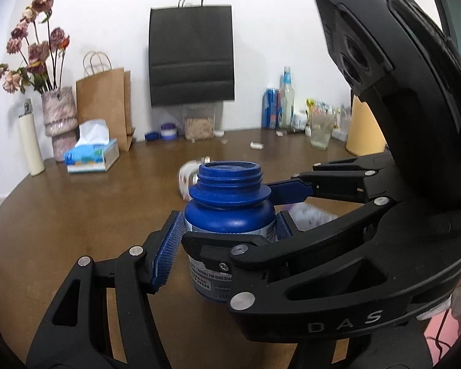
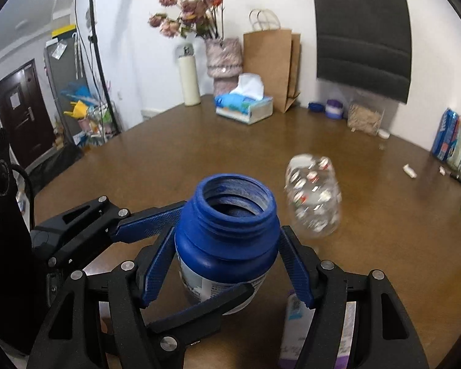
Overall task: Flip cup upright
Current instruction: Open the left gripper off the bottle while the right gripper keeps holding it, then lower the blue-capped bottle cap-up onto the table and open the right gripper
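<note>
A blue jar (image 1: 229, 212) (image 2: 227, 240) with a printed label stands mouth up, lidless, between both grippers. My left gripper (image 1: 229, 226) is shut on its body, with a blue pad on each side. My right gripper (image 2: 227, 246) is shut on the same jar at a right angle to the left one. In the left wrist view its fingers (image 1: 289, 190) cross behind and in front of the jar. Whether the jar's base rests on the table I cannot tell. A clear patterned plastic cup (image 2: 315, 196) (image 1: 186, 181) lies on its side beyond the jar, blurred.
The brown table (image 2: 384, 246) carries a tissue box (image 2: 246, 107), a vase of dried flowers (image 2: 224, 61), a paper bag (image 2: 270, 67), a white flask (image 2: 189, 80), and cans and bottles (image 1: 276, 107) at the back right. A white and purple packet (image 2: 292, 323) lies under my right gripper.
</note>
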`<state>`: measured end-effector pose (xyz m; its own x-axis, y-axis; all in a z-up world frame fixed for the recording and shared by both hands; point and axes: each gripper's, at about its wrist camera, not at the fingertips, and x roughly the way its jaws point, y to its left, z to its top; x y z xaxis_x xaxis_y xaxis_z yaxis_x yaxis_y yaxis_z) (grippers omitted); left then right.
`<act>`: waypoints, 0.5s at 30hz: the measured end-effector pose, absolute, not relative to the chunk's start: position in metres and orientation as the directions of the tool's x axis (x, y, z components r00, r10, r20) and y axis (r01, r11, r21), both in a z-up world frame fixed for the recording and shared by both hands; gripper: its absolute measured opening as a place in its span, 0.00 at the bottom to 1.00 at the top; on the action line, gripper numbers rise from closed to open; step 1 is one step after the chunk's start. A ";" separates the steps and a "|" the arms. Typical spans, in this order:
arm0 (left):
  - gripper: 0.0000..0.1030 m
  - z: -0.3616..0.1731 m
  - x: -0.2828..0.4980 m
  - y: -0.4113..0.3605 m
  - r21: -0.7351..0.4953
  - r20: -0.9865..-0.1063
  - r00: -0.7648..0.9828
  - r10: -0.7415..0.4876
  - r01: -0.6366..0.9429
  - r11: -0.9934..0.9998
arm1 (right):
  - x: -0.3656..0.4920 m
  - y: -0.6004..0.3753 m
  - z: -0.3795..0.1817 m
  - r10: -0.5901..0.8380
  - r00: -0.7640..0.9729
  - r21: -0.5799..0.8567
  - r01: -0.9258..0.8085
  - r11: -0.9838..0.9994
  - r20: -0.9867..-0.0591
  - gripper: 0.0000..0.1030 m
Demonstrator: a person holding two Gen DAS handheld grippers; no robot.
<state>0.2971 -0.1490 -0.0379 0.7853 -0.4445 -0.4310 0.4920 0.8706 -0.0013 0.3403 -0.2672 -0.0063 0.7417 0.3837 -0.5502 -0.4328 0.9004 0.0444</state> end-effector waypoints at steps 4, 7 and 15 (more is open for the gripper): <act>0.54 -0.039 0.290 -0.142 0.026 -0.453 0.789 -0.416 0.478 0.878 | 0.336 -0.257 -0.014 0.406 0.735 0.071 -0.441 0.894 -0.543 0.66; 0.56 -0.043 0.290 -0.136 0.014 -0.505 0.756 -0.416 0.489 0.872 | 0.333 -0.248 -0.018 0.392 0.742 0.048 -0.438 0.898 -0.544 0.66; 0.58 -0.048 0.287 -0.123 -0.027 -0.554 0.715 -0.426 0.496 0.868 | 0.327 -0.241 -0.022 0.375 0.751 0.033 -0.427 0.904 -0.543 0.66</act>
